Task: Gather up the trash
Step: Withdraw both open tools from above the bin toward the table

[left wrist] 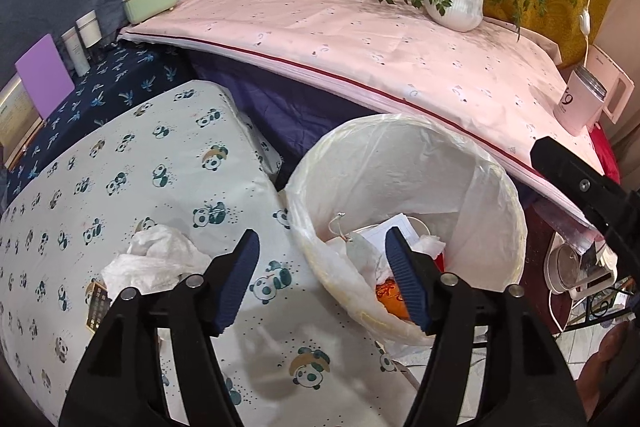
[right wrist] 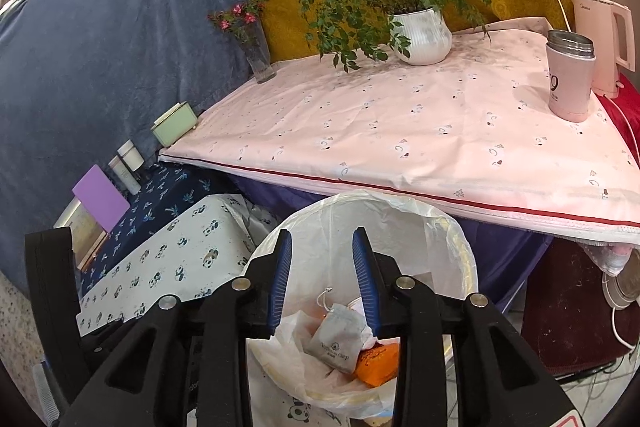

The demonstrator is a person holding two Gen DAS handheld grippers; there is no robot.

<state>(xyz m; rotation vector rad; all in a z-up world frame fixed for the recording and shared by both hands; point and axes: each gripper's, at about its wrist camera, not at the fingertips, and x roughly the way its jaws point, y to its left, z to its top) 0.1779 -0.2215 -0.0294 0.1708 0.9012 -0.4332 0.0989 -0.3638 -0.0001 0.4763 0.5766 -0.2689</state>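
A white bin [left wrist: 496, 187] lined with a clear plastic bag stands beside the panda-print table [left wrist: 120, 187]. It holds an orange packet [left wrist: 390, 297], a grey pouch [right wrist: 336, 341], papers and a tissue. My left gripper [left wrist: 320, 279] is open and empty, straddling the bin's left rim and the table edge. A crumpled white tissue [left wrist: 156, 259] lies on the panda cloth left of it, with a small dark printed packet [left wrist: 96, 307] below. My right gripper [right wrist: 322, 283] is open and empty, hovering over the bin [right wrist: 460, 239]. Its body shows in the left wrist view [left wrist: 580, 183].
A higher pink-clothed table [right wrist: 400, 131] stands behind the bin with a potted plant [right wrist: 420, 35], flower vase [right wrist: 258, 59], pink mug [right wrist: 568, 79] and kettle [right wrist: 604, 43]. A green box [left wrist: 150, 1], bottles [left wrist: 82, 39] and purple card [left wrist: 44, 75] sit far left. Cables lie on the floor [right wrist: 600, 375] at right.
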